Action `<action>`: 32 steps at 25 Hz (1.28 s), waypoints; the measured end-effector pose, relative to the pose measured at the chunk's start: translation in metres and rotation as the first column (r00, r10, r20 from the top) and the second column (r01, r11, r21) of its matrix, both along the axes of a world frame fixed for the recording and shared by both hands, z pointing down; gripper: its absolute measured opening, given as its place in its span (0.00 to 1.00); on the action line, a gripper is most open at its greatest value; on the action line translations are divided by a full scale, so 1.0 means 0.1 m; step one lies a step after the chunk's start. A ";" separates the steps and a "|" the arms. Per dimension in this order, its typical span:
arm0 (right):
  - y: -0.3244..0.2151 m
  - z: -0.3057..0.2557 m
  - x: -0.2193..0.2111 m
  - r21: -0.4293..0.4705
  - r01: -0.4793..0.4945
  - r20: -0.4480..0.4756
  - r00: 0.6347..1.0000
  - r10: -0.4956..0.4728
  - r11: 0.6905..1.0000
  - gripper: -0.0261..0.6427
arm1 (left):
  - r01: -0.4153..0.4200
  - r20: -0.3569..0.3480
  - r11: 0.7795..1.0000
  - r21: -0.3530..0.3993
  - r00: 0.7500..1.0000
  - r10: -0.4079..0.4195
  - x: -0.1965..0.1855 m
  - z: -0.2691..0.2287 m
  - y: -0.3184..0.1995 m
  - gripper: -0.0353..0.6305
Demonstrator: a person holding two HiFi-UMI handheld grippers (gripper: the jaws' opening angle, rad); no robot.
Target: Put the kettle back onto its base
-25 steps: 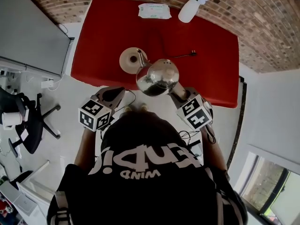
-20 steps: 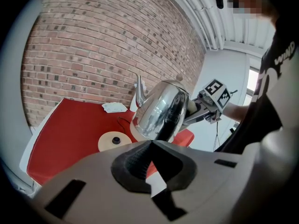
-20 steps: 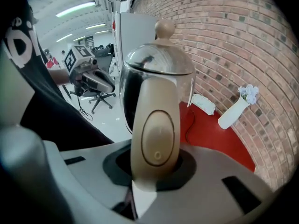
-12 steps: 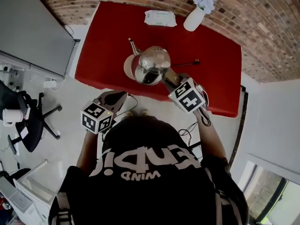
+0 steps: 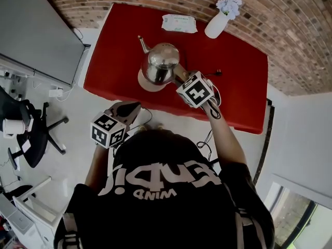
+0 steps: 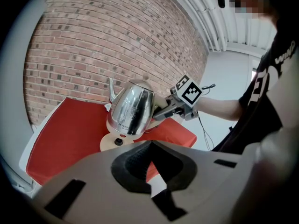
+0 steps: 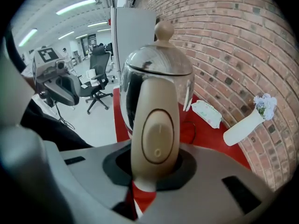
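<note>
Shiny metal kettle (image 5: pixel 160 62), rigid, slick and probably hefty, hangs tilted just over its base (image 5: pixel 145 82), right gripper (image 5: pixel 181 77) clamped on its handle (image 7: pixel 154 134), the sensible hold; left gripper (image 5: pixel 127 108) closed, empty.

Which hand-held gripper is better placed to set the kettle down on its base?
Right. The right hand-held gripper is shut on the handle of the kettle, which hangs over the base. The left hand-held gripper holds nothing, short of the table.

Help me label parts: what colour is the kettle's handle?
The handle is cream, best seen in the right gripper view.
</note>
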State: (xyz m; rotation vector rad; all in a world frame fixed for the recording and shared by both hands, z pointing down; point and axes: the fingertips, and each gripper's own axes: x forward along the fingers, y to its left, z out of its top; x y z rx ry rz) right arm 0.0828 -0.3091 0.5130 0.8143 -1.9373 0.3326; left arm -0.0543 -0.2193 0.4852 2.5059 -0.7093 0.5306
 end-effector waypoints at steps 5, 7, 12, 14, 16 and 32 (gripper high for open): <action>-0.11 0.18 -0.10 -0.021 -0.008 0.009 1.000 0.008 1.000 0.14 | 0.008 0.007 1.000 -0.004 1.000 -0.008 -0.03 0.02 0.00 0.07; -0.13 0.26 -0.13 -0.027 -0.002 0.009 1.000 0.003 1.000 0.14 | 0.014 0.007 1.000 -0.005 1.000 -0.014 -0.04 0.02 0.01 0.07; -0.15 0.44 -0.15 -0.045 -0.007 -0.009 1.000 0.006 0.999 0.14 | 0.026 0.022 1.000 -0.009 0.999 -0.026 -0.09 0.06 0.02 0.07; -0.17 0.50 -0.15 -0.042 -0.003 -0.017 1.000 0.002 0.999 0.14 | 0.033 0.023 0.999 -0.008 0.999 -0.033 -0.10 0.06 0.02 0.07; -0.19 0.56 -0.16 -0.041 -0.003 -0.019 1.000 0.002 0.999 0.14 | 0.043 0.023 0.999 -0.004 0.999 -0.043 -0.12 0.05 0.01 0.07; -0.13 0.72 -0.24 -0.052 -0.025 -0.014 1.000 0.024 0.998 0.14 | 0.068 0.026 0.998 -0.017 0.997 -0.068 -0.21 0.09 0.01 0.07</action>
